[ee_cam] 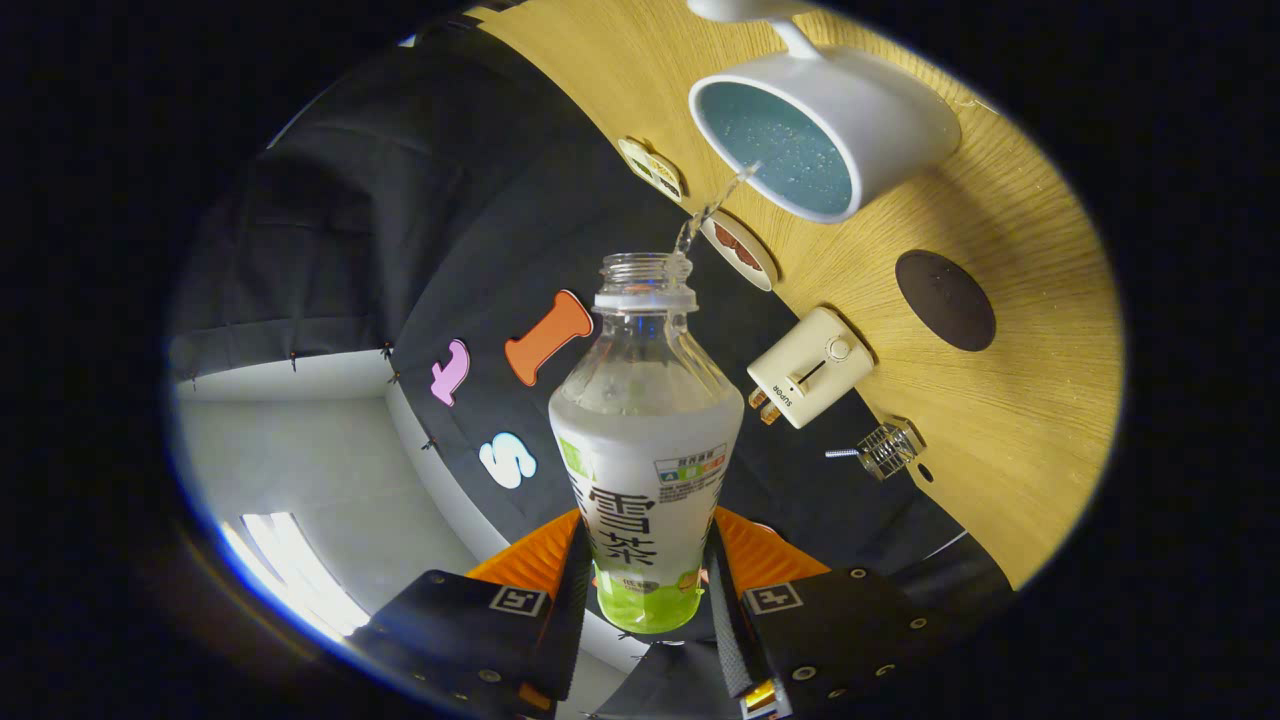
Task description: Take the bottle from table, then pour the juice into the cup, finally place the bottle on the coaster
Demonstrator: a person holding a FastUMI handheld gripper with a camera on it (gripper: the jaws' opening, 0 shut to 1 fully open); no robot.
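The wooden surface (1010, 330) tilts across my view because I have the bottle tipped over, so I judge the task to be in its middle step: the bottle is off the surface, the pour is on, and the placing is not yet done. The white cup (850, 120) stands on the surface beyond the bottle's mouth, with liquid already showing inside it. My bottle (645, 450) has its cap off, and a thin stream (715, 205) runs from its open neck toward the cup's rim. My fingers (648, 600) are drawn in narrow and press the bottle's lower body from both sides, holding it firmly. The dark round coaster (945, 300) lies bare on the surface, near the cup and apart from it, waiting for the bottle.
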